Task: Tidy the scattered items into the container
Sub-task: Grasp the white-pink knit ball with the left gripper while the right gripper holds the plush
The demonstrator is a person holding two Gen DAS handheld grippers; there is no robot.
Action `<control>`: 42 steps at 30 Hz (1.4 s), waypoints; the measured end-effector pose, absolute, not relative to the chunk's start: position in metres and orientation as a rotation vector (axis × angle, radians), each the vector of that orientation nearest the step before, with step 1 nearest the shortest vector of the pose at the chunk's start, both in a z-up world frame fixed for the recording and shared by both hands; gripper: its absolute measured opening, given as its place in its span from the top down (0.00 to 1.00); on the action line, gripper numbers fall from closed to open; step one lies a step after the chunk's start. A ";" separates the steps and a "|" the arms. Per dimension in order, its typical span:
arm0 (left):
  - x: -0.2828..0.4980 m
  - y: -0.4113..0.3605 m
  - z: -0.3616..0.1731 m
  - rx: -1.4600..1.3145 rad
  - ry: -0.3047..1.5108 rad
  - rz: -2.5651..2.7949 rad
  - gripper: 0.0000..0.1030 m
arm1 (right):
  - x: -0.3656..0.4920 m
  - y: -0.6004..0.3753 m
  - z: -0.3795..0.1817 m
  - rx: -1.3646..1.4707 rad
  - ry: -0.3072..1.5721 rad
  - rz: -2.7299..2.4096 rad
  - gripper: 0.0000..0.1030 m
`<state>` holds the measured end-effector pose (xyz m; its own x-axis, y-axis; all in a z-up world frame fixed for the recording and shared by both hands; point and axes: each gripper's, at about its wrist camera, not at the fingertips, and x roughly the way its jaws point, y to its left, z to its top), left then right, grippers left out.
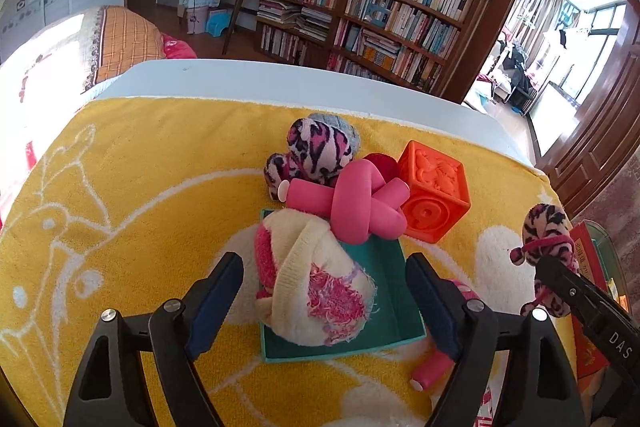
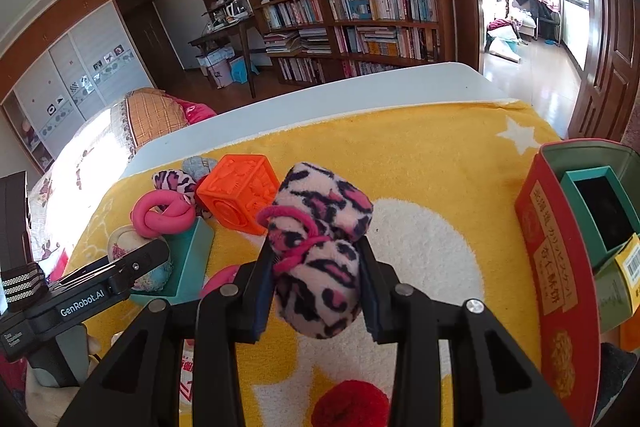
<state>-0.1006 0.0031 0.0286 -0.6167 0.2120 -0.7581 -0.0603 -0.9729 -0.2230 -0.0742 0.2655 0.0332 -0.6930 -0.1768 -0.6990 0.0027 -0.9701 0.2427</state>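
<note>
The right gripper (image 2: pixel 318 267) clamps a soft, light leopard-print plush roll tied with pink elastic (image 2: pixel 320 247) mid-body — squashy, unlikely to slip — while the left gripper (image 1: pixel 324 291) hangs unclenched around a cream-and-pink knitted hat (image 1: pixel 316 287).

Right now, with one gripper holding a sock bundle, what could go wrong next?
The right gripper pinches only the lower end of the leopard sock bundle, so it might slip out. The left gripper, jaws open around the cream sock, could catch the teal tray beneath it.
</note>
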 end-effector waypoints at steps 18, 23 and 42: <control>-0.101 -0.002 0.032 -1.186 -0.220 2.649 0.49 | -0.078 0.273 0.022 1.220 -0.344 -2.807 0.61; -0.098 -0.005 0.034 -1.180 -0.256 2.649 0.51 | -0.077 0.272 0.025 1.197 -0.342 -2.827 0.61; -0.079 -0.028 0.068 -1.049 -0.432 2.650 0.55 | -0.070 0.274 0.038 1.108 -0.365 -2.870 0.61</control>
